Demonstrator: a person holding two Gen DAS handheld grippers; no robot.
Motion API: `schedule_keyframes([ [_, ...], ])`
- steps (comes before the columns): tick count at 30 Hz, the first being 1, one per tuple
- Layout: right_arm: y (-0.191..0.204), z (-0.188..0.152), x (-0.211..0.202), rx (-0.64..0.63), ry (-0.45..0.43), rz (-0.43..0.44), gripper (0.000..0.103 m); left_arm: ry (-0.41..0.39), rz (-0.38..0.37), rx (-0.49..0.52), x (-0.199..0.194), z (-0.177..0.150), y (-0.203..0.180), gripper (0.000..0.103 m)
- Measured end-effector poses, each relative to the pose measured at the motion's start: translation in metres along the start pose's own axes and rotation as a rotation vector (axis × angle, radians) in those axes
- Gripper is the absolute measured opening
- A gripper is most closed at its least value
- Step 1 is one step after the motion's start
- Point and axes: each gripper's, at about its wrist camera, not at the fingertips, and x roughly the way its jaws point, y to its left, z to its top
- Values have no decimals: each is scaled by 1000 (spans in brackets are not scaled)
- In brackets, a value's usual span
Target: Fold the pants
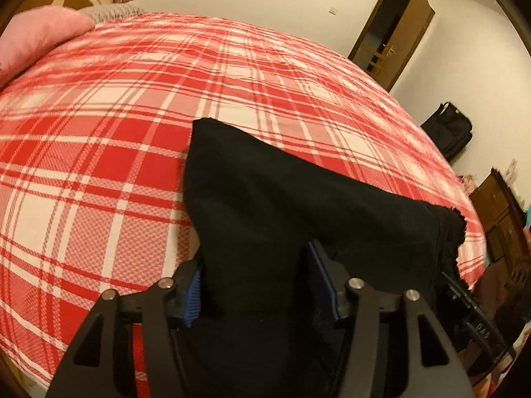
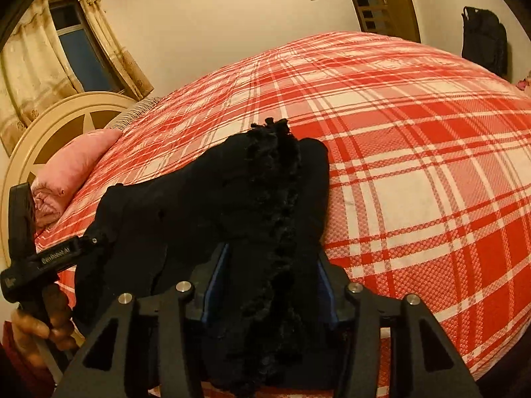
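Note:
Black pants lie bunched on a bed with a red and white plaid cover. One end lifts off the cover toward me. In the left wrist view my left gripper has its blue pads pressed on a thick fold of the dark cloth. In the right wrist view my right gripper is shut on another bunch of the pants, where a fuzzy frayed edge runs up the middle. The cloth stretches between the two grippers. The fingertips are buried in fabric.
A pink pillow and a cream headboard stand at the bed's left end. A hand holds the left gripper's handle. A brown door, a black bag and a wooden cabinet stand by the walls.

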Motion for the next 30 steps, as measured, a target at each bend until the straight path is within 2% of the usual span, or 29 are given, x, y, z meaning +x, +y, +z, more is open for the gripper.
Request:
schedule_keyframes([
  [3,10,2,-2,-58,6,-17,38,-2,26,28,1,0,-6,59],
  [5,21,2,-5,-120,-6,-48,33,-2,16,22,-2,1,-4,47],
  [6,24,3,-7,-135,-14,-60,32,-2,-1,8,-3,2,-1,34],
  [7,27,3,-9,-143,-22,-68,31,-2,-15,-1,-5,3,0,27],
  [9,34,4,-15,-159,-44,-85,29,-6,-7,15,-9,5,-1,23],
  [13,48,11,-29,-193,-85,-83,25,-26,24,57,-17,4,-9,21],
  [17,64,17,-41,-228,-121,-69,23,-47,18,71,-28,9,-12,21],
  [23,92,25,-46,-282,-144,-23,21,-70,34,93,-38,14,-14,21],
  [30,120,32,-45,-318,-164,20,21,-133,81,90,-59,26,-2,21],
])
